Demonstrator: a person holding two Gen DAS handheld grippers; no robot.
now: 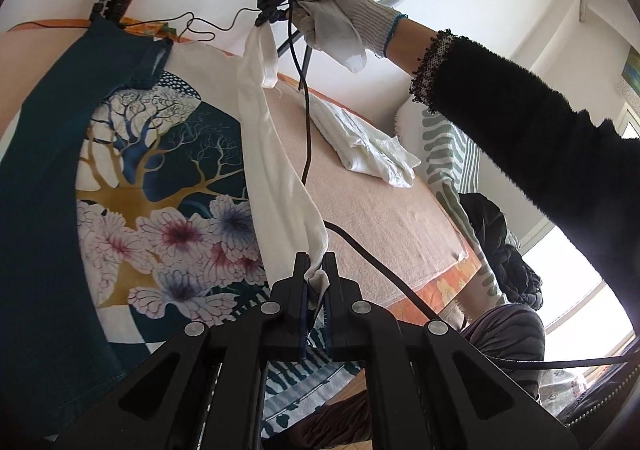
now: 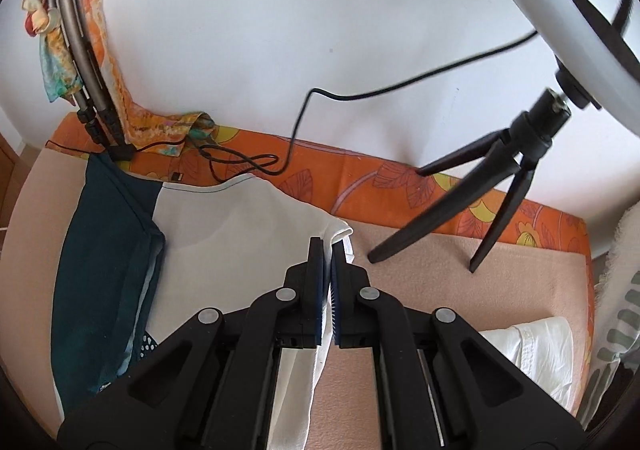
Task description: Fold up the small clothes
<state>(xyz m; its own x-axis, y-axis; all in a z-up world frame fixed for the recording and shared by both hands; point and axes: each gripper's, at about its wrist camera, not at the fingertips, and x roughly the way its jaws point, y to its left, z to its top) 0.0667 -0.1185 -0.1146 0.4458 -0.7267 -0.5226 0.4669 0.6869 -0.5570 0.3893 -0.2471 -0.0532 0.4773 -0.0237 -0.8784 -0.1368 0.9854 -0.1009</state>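
Observation:
A printed shirt (image 1: 160, 186), white with a tree-and-flower picture and dark teal sides, lies on the beige bed cover (image 1: 380, 210). My left gripper (image 1: 316, 270) is shut on its white right edge (image 1: 272, 154) and lifts it. My right gripper (image 1: 264, 16), held by a gloved hand, is shut on the far end of the same edge, which hangs stretched between the two. In the right wrist view the right gripper (image 2: 327, 250) pinches the white corner (image 2: 340, 231); the shirt (image 2: 224, 234) spreads left below it.
A pile of folded white clothes (image 1: 360, 142) lies on the cover to the right, also in the right wrist view (image 2: 532, 350). A ring light on a black tripod (image 2: 508, 170) stands near the wall with its cable (image 2: 296, 130). A striped cloth (image 1: 452, 154) and dark clothes (image 1: 504, 242) lie at the right edge.

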